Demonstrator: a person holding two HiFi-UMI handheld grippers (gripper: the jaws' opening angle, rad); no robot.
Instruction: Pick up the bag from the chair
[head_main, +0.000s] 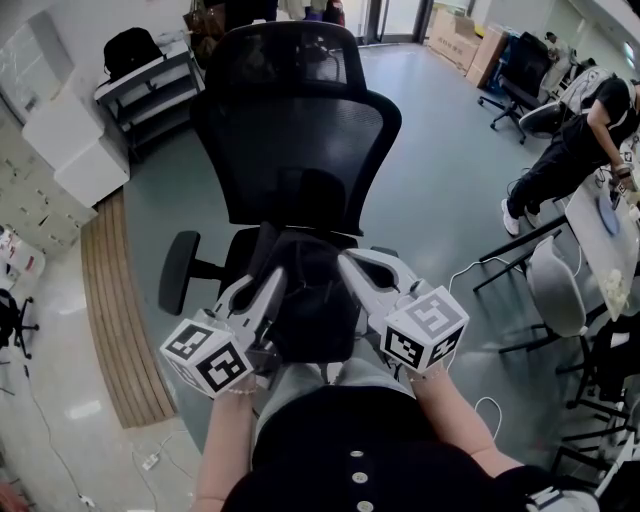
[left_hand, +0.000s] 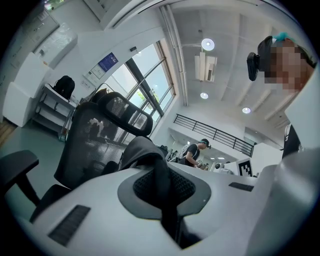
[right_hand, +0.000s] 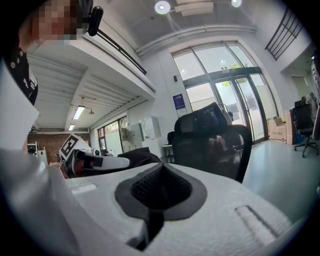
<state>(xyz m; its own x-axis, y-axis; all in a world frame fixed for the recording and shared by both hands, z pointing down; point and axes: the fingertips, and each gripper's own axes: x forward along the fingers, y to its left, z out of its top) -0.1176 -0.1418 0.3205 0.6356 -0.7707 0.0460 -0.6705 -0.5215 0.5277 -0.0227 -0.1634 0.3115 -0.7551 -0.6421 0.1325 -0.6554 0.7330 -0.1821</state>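
Left gripper (left_hand: 162, 184) fingers pinch the strap of the bag (head_main: 310, 300); right gripper (right_hand: 160, 187), fingers together, flanks it.

A grey floor (head_main: 440, 150) is edged at the left by a wooden strip (head_main: 105, 320) and white cabinets (head_main: 75, 150). Tall windows (left_hand: 145, 80) are set in the far wall, and round ceiling lights (left_hand: 208, 44) are lit.

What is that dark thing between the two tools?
The black bag is between the left tool and the right tool; the head view shows it.
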